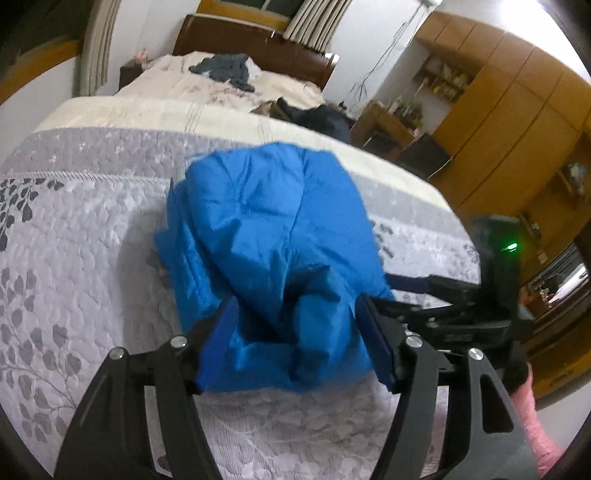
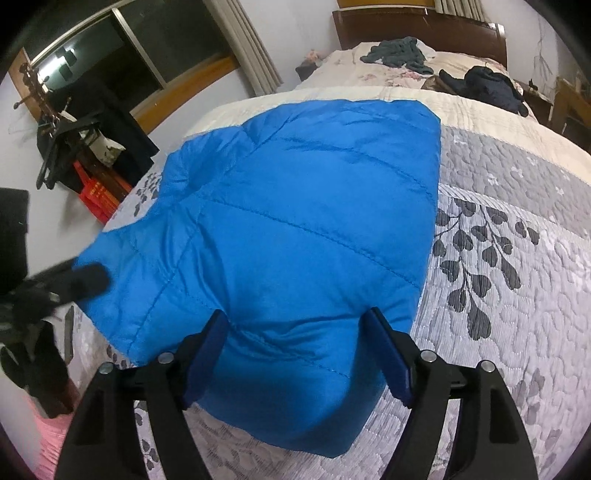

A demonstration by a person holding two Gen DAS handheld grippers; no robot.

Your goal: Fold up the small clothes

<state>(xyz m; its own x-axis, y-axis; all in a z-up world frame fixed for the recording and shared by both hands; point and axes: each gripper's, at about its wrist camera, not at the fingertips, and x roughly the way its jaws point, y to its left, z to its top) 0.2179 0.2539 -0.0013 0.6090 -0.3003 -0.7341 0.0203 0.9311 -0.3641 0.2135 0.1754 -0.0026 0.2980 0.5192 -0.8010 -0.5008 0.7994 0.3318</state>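
A blue quilted puffer jacket (image 1: 269, 236) lies on the bed's grey leaf-patterned quilt (image 1: 74, 258). In the left wrist view it is bunched and puffed up, and its near end fills the gap between the wide-apart fingers of my left gripper (image 1: 297, 301), which is open. In the right wrist view the jacket (image 2: 303, 206) lies spread flatter on the quilt (image 2: 509, 266). Its near end sits between the spread fingers of my right gripper (image 2: 297, 312), also open. The right gripper (image 1: 406, 286) shows at the jacket's right side. The left gripper (image 2: 88, 280) is blurred at the jacket's left corner.
Dark clothes (image 1: 229, 70) and a black garment (image 2: 491, 86) lie near the brown headboard (image 2: 417, 29). Wooden wardrobes (image 1: 509, 122) stand on the right of the bed. A coat rack (image 2: 62, 144) and red boxes (image 2: 99, 195) stand by the window. A pink sleeve (image 1: 535, 417) shows.
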